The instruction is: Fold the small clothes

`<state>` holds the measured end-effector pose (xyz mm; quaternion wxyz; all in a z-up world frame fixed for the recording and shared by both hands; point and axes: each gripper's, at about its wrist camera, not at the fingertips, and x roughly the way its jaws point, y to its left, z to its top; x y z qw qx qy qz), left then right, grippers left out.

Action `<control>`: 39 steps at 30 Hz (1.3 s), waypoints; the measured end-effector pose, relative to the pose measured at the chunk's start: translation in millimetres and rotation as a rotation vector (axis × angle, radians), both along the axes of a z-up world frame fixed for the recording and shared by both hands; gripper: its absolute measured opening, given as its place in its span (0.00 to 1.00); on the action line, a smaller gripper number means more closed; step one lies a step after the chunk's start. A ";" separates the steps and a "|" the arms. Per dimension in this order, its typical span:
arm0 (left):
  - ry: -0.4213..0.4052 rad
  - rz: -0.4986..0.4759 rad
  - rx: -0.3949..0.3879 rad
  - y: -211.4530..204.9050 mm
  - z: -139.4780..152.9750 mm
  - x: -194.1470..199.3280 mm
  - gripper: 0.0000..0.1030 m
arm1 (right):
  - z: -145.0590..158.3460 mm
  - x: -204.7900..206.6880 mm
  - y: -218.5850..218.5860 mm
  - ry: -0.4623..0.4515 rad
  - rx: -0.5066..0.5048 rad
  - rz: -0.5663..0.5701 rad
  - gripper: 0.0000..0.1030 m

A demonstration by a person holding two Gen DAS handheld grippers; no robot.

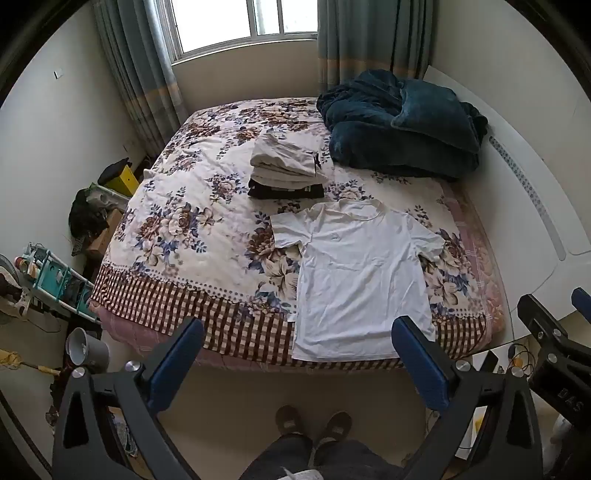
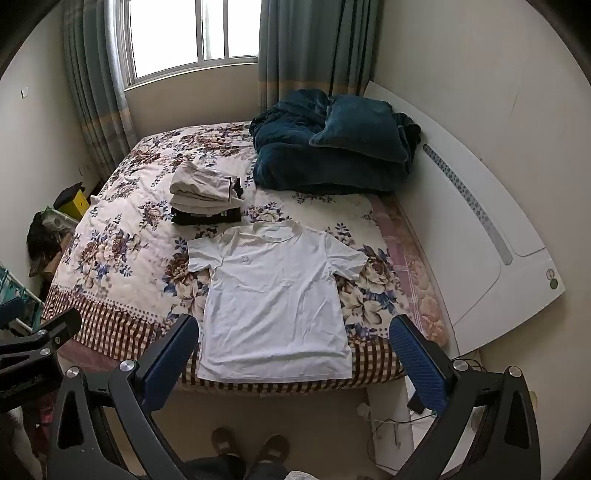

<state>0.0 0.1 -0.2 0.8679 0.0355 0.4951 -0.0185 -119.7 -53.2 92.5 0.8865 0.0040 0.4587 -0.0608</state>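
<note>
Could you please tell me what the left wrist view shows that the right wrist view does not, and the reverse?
Only the left wrist view shows the grey bucket on the floor. Only the right wrist view shows the headboard's round emblem. Both show the white T-shirt spread flat on the floral bedspread, the stack of folded clothes, the teal blanket, and open tongs held clear of the shirt.

A floral quilt with a checked border point(image 1: 207, 229) covers the bed. A dark teal blanket point(image 1: 399, 125) lies bunched at its far right corner, against the white headboard point(image 2: 480, 236). Grey-green curtains point(image 2: 306, 55) flank the window point(image 1: 243, 22).
</note>
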 end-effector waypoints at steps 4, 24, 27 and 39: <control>-0.002 -0.005 -0.012 1.5 0.1 -0.3 1.00 | 0.3 -0.4 -1.0 -0.001 -0.004 -0.002 1.00; -0.012 -0.018 0.004 -9.6 11.8 -0.1 1.00 | 5.1 -5.4 -5.4 -0.007 0.022 -0.001 1.00; -0.017 -0.016 0.005 -13.5 13.2 -0.8 1.00 | 10.6 -10.1 -2.2 -0.011 0.022 -0.003 1.00; -0.026 -0.017 0.003 -15.8 19.0 -1.2 1.00 | 12.1 -9.4 -4.7 -0.015 0.033 0.000 1.00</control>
